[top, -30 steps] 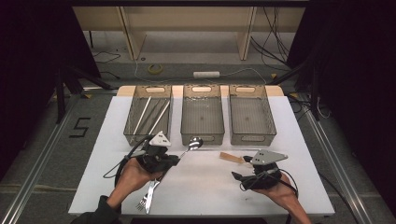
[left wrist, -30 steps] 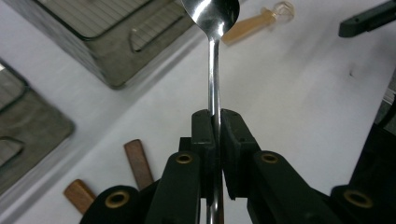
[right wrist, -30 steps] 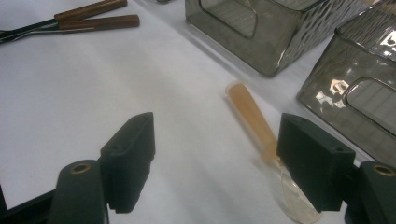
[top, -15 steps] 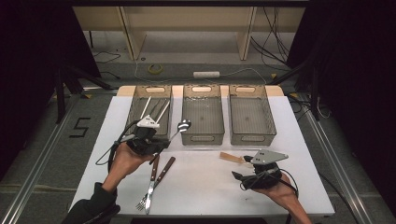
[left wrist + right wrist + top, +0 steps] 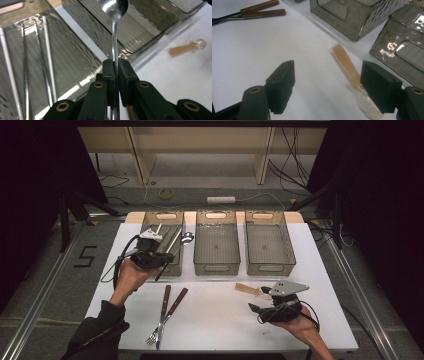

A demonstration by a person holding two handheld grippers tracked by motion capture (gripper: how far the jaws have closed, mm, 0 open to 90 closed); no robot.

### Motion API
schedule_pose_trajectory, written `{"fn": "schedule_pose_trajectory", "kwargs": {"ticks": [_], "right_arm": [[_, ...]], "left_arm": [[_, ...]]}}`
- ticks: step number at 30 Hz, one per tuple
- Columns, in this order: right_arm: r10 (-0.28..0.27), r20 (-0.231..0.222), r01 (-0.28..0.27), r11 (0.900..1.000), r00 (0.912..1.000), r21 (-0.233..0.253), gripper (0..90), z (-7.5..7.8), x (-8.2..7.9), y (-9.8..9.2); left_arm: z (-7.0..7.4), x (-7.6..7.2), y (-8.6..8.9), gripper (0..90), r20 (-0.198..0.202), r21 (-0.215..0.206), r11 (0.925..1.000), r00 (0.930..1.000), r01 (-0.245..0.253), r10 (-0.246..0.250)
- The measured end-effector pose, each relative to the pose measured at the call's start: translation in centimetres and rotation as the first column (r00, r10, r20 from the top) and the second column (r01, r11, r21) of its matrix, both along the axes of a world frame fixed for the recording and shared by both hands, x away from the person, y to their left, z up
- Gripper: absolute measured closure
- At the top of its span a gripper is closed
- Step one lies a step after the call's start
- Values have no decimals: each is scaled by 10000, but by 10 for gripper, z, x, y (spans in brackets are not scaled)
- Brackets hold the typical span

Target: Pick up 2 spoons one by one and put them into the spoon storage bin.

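The left gripper [image 5: 114,65] squeezes the metal spoon [image 5: 114,15] by its handle, holding it up over the left bin [image 5: 161,223]. The right gripper [image 5: 328,86] rests wide open on the table [image 5: 215,320], near a see-through spoon [image 5: 352,75].

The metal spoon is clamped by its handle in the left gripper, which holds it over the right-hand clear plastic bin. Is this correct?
Not quite. The left gripper does clamp the metal spoon by its handle, but the high view shows it at the left-hand clear plastic bin, its bowl toward the middle bin.
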State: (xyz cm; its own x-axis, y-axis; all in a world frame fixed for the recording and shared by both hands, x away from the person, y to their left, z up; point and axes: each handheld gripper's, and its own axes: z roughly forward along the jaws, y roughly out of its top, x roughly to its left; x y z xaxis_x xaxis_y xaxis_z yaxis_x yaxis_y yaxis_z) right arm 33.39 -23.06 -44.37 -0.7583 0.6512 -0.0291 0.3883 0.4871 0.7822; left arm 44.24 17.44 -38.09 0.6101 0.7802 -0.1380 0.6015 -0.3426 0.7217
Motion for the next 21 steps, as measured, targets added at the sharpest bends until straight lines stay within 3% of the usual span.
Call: {"fn": "schedule_pose_trajectory", "kwargs": {"ticks": [11, 21], "right_arm": [[12, -47, -12, 10000, 10000, 12, 289, 0, 0, 0], [-18, -47, 18, 10000, 10000, 56, 289, 0, 0, 0]], "left_arm": [[2, 25, 16, 839, 21, 122, 9976, 9977, -685, 685], [-5, 44, 24, 840, -98, 101, 9927, 9927, -1200, 1201]]}}
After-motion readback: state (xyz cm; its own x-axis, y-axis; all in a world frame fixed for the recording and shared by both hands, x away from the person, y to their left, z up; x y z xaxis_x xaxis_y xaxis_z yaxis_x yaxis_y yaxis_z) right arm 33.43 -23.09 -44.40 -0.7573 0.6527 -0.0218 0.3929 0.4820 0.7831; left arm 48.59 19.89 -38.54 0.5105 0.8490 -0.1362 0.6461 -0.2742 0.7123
